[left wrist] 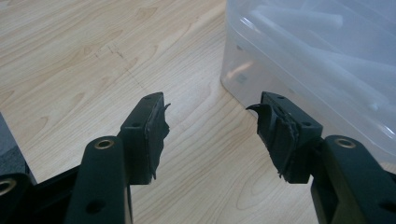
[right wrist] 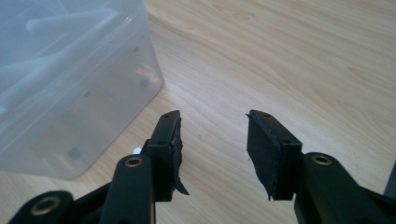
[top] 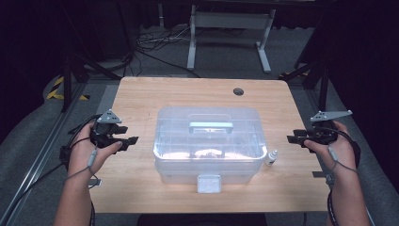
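Here I am at the wooden surface, a gripper in each hand, one on either side of the clear plastic box. The box sits in the middle of the surface, lid on, its pale handle lying flat across the top and a white latch on the side facing me.

My left gripper hovers off the box's left end, pointing in toward it. In the left gripper view its jaws stand apart with bare wood between them and nothing in the gap; the box's rounded corner sits just beyond the tip of the jaw on that view's right. The rubber pads look ragged and torn at the edges.

My right gripper mirrors that off the box's right end, well clear of the wall. In the right gripper view its jaws are apart too, nothing between them, wood grain showing through the gap, and the box fills the upper left, close to the jaw on that side. This pair sits a touch narrower than the left pair.

A small white bottle stands upright on the surface just beside the box's right front corner, between the box and my right gripper. A sliver of white peeks out behind the jaw nearest the box in the right gripper view; I can't say for sure it's that bottle.

A dark round grommet sits near the far edge.
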The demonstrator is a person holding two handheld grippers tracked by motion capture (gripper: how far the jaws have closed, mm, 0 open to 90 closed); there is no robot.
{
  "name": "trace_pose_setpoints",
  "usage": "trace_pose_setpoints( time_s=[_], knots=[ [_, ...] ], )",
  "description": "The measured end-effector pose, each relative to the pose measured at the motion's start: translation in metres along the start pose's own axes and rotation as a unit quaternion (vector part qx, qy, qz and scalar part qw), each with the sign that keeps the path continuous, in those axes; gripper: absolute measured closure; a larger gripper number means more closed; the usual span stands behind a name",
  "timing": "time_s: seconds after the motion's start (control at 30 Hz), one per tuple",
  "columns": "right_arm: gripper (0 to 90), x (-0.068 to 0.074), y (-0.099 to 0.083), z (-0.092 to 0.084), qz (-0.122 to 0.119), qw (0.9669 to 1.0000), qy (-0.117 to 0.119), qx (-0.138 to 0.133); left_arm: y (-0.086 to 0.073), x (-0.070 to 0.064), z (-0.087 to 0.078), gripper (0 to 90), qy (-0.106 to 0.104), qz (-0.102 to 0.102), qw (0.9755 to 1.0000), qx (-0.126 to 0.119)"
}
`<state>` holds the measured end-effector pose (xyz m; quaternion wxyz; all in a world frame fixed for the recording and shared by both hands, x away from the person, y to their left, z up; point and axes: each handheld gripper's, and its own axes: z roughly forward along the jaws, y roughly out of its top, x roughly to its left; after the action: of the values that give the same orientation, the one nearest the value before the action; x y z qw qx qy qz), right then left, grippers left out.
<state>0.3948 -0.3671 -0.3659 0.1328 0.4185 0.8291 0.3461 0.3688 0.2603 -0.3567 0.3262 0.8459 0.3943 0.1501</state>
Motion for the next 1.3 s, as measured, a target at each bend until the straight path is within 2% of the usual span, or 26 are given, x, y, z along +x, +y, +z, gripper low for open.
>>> trace_pose_setpoints(
  time_s=[0.03, 0.1, 0.2, 0.5, 0.7, 0.97, 1.03, 1.3],
  knots=[
    [58.5, 0.001, 0.001, -0.001, -0.001, 1.0000, 0.001, 0.001, 0.000, -0.002, -0.001, 42.7, -0.005, -0.004, 1.0000, -0.003],
    [59.1, 0.002, 0.001, -0.001, 0.000, 1.0000, 0.003, 0.002, 0.001, -0.002, -0.003, 42.7, -0.002, 0.001, 1.0000, -0.007],
    [59.8, 0.003, 0.002, -0.002, 0.001, 1.0000, 0.006, 0.002, 0.001, -0.003, -0.004, 42.7, -0.006, -0.004, 0.9999, -0.012],
    [59.7, 0.006, 0.004, -0.005, -0.009, 0.9998, 0.011, -0.012, 0.003, -0.007, -0.006, 43.1, -0.008, -0.003, 0.9998, -0.016],
    [59.7, 0.011, 0.008, -0.007, -0.016, 0.9995, 0.021, -0.020, 0.006, -0.010, -0.009, 43.9, -0.017, 0.008, 0.9996, -0.020],
    [59.7, 0.023, 0.022, -0.014, -0.036, 0.9978, 0.038, -0.040, 0.007, -0.013, -0.017, 44.1, -0.019, 0.003, 0.9994, -0.028],
    [59.8, 0.025, 0.023, -0.015, -0.037, 0.9977, 0.040, -0.041, 0.007, -0.013, -0.018, 44.1, -0.020, 0.005, 0.9993, -0.030],
    [60.6, 0.040, 0.046, -0.022, -0.070, 0.9946, 0.064, -0.041, 0.006, -0.011, -0.017, 44.0, -0.019, 0.003, 0.9994, -0.030]
  ],
)
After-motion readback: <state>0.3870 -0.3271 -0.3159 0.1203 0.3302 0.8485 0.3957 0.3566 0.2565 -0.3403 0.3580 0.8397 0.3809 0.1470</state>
